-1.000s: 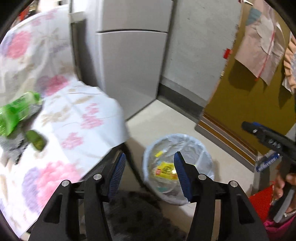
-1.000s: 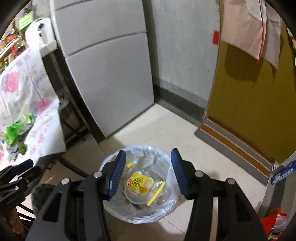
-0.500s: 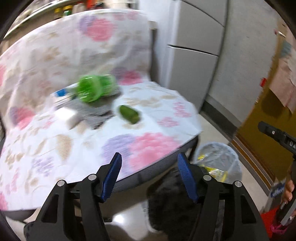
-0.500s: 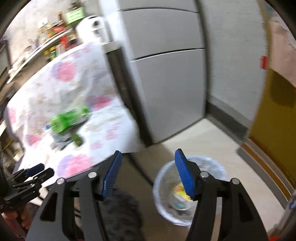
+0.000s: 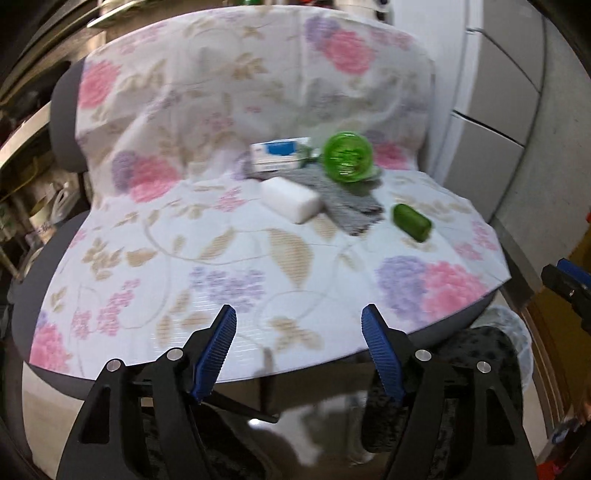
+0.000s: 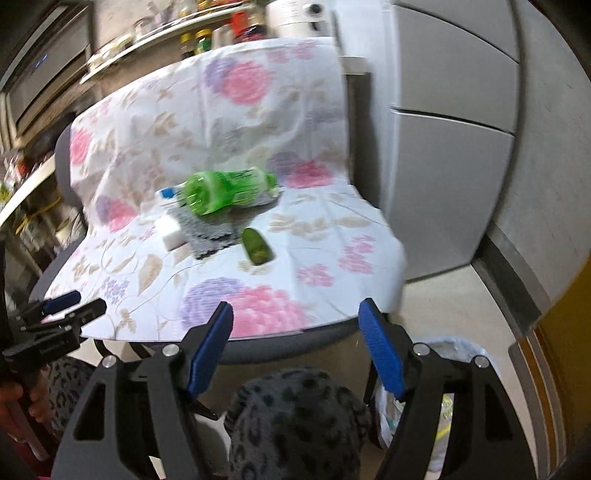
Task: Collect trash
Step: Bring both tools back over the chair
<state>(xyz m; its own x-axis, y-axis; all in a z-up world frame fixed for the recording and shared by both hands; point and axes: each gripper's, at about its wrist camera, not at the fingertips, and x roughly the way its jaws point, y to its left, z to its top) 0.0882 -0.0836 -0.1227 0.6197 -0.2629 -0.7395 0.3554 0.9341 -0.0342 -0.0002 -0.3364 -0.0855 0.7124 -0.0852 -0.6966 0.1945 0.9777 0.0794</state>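
Note:
A chair covered with a floral cloth holds the items. On it lie a green plastic bottle, a small green wrapper, a white block, a blue-and-white box and a grey cloth. My left gripper is open and empty at the seat's front edge. My right gripper is open and empty, at the seat's front right. The lined trash bin stands on the floor right of the chair.
A grey refrigerator stands right of the chair. A shelf with bottles runs behind it. A spotted dark knee is just below my right gripper. The left gripper shows in the right wrist view.
Both grippers have swung left and up from the trash bin to face the chair seat. Both stay open and empty.

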